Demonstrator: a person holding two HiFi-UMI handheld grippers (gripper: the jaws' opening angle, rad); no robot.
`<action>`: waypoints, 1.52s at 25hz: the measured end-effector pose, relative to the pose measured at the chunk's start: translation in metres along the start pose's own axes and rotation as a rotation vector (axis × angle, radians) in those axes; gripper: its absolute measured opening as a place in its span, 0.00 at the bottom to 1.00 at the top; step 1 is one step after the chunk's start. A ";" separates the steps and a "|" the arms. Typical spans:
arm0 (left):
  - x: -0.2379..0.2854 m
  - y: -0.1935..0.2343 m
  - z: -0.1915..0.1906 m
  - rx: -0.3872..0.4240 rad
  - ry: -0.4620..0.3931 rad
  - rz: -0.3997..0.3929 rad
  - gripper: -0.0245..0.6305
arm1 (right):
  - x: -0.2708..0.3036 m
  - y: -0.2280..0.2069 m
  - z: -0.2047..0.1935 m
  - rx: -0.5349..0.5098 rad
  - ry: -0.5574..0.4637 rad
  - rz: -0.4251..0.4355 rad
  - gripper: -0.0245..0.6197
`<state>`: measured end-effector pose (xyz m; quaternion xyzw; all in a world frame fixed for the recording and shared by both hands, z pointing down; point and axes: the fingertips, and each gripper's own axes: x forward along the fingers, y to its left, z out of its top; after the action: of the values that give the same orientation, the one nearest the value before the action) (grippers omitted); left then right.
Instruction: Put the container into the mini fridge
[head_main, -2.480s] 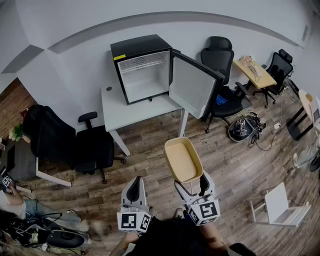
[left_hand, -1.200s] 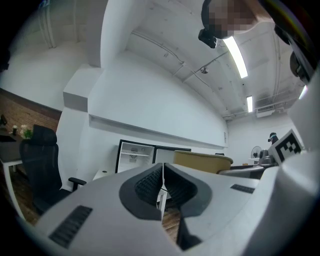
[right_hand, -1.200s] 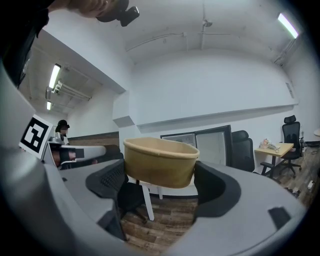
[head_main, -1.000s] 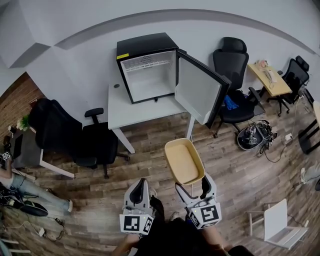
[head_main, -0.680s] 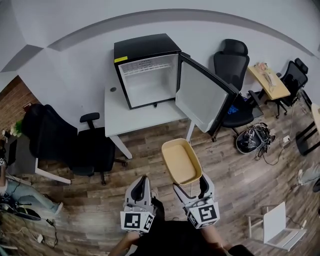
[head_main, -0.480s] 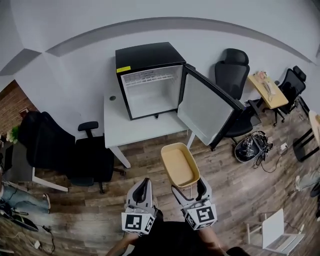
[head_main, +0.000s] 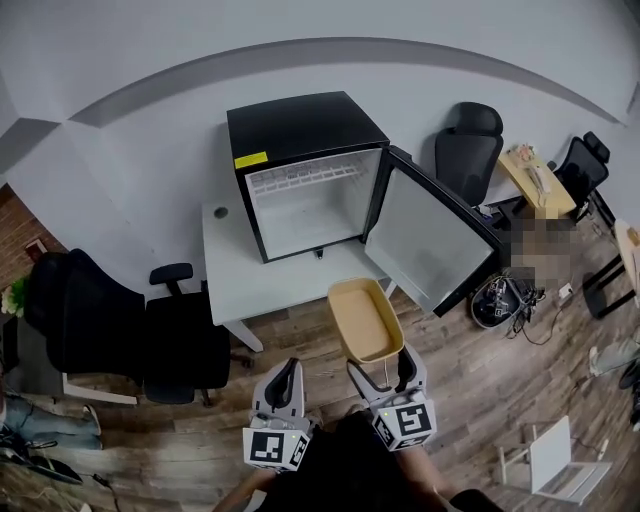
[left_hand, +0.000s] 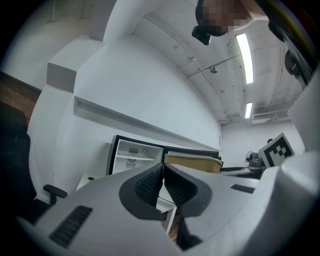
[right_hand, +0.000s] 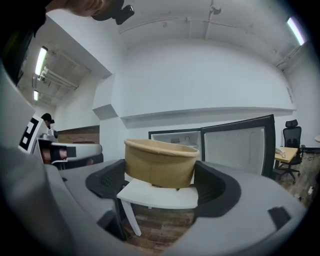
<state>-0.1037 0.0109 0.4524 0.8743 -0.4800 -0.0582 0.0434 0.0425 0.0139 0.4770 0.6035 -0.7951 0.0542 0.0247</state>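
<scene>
The black mini fridge (head_main: 305, 165) stands on a white table (head_main: 270, 285), its door (head_main: 430, 245) swung wide open to the right and its white inside bare. A tan oval container (head_main: 365, 320) is held up in front of the table, empty. My right gripper (head_main: 381, 370) is shut on the container's near end. In the right gripper view the container (right_hand: 160, 162) sits between the two pads, with the fridge (right_hand: 175, 136) beyond. My left gripper (head_main: 285, 378) hangs beside it, shut on nothing. In the left gripper view its pads (left_hand: 150, 186) touch.
A black office chair (head_main: 185, 335) stands left of the table and another (head_main: 470, 150) behind the open door. Far right are a wooden desk (head_main: 530, 170), cables (head_main: 497, 300) on the wood floor, and a white seat (head_main: 545, 445).
The fridge and table have drawn closer and larger in the head view. The container stays held in the right gripper, now near the table's front edge.
</scene>
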 end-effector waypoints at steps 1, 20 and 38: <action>0.008 0.005 0.000 -0.003 0.002 0.000 0.06 | 0.010 -0.004 0.001 0.003 0.002 -0.005 0.73; 0.222 0.061 0.014 0.011 -0.029 0.083 0.06 | 0.216 -0.119 0.028 -0.013 -0.028 0.076 0.73; 0.306 0.131 0.040 0.020 -0.056 0.015 0.06 | 0.327 -0.148 0.098 -0.116 -0.196 -0.024 0.73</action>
<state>-0.0556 -0.3183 0.4112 0.8691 -0.4881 -0.0774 0.0218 0.0993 -0.3495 0.4220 0.6129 -0.7883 -0.0517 -0.0176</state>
